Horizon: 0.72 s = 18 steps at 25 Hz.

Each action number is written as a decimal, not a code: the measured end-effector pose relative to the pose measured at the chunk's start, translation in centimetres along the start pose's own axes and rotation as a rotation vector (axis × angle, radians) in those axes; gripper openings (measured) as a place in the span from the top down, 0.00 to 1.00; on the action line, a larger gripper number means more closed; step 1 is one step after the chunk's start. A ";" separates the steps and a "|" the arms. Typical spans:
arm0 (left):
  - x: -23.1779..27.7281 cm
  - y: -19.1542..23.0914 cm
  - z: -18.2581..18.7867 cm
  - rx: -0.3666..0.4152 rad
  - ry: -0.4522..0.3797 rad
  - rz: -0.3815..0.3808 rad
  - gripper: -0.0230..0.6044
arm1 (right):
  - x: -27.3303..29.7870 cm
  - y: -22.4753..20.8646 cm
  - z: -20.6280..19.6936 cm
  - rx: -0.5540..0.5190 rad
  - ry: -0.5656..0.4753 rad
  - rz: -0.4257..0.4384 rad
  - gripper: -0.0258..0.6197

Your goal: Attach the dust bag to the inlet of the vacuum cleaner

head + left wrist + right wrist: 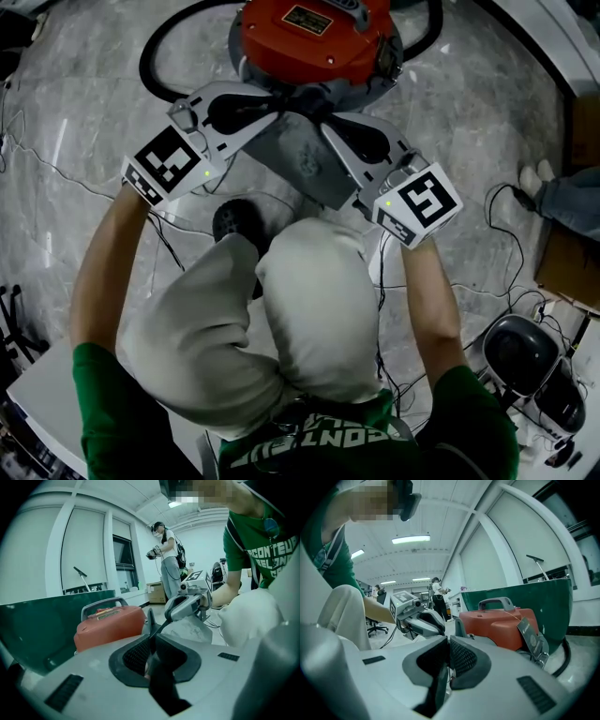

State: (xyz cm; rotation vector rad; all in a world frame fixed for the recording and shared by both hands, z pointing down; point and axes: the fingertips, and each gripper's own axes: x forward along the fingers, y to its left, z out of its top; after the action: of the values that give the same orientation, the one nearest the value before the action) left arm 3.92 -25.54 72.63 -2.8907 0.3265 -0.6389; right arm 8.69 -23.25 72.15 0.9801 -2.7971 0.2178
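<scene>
The dust bag [302, 167], a flat grey pouch, hangs just below the orange vacuum cleaner [314, 33] at the top centre of the head view, held between both tools. The left gripper [272, 120] has its jaws pressed together on a thin upper edge of the bag from the left of the frame. The right gripper [325, 131] is clamped on that edge from the right, its pads nearly meeting with only the thin edge between them. The step in hand looks like bringing the bag's mouth up to the inlet, which I cannot make out here; it probably sits on the side of the machine facing the person, behind the jaws. To do it well, both grips should hold firm and level so the edge stays flat and square to the inlet. They should then push together in one straight line, since one side leading could buckle the edge or tear the bag. Room is tight: the person's knees [309, 281] crowd the bag from the lower centre, and the black hose [145, 58] loops round the upper left of the machine. A hang tag [529, 634] dangles on its flank at the right of the right gripper view. Loose cables [514, 225] lie on the floor at the right, well apart from the work. The open way is the short gap straight up the frame.
</scene>
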 end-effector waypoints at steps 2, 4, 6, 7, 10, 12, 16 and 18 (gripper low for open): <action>-0.3 0.1 -0.1 -0.005 -0.010 0.006 0.89 | 0.4 0.1 0.3 -0.018 0.012 0.015 0.93; -0.4 0.2 -0.2 -0.012 -0.020 0.012 0.89 | 0.6 0.2 0.5 -0.031 0.014 0.027 0.93; -0.1 0.3 -0.3 -0.010 -0.020 0.010 0.89 | 0.6 0.1 0.4 -0.015 0.003 0.034 0.93; 0.1 0.3 -0.2 -0.004 -0.016 0.007 0.89 | 0.5 0.1 0.4 0.001 -0.006 0.034 0.93; 0.5 0.4 -0.1 0.019 -0.005 -0.002 0.89 | 0.1 -0.1 0.2 0.041 -0.030 0.024 0.93; 0.7 0.4 0.0 0.025 -0.010 -0.004 0.89 | 0.1 -0.2 0.2 0.047 -0.032 0.018 0.93; 0.5 0.4 -0.2 0.007 -0.024 -0.005 0.89 | 0.2 0.1 0.1 0.029 -0.002 0.024 0.93; 0.3 0.3 -0.2 -0.012 -0.018 -0.027 0.89 | 0.1 0.1 0.3 0.034 0.015 0.024 0.93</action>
State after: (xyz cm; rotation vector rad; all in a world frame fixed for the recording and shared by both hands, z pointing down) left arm 4.05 -25.97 72.92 -2.9153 0.2902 -0.6168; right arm 8.51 -23.32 71.89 0.9489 -2.8011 0.2758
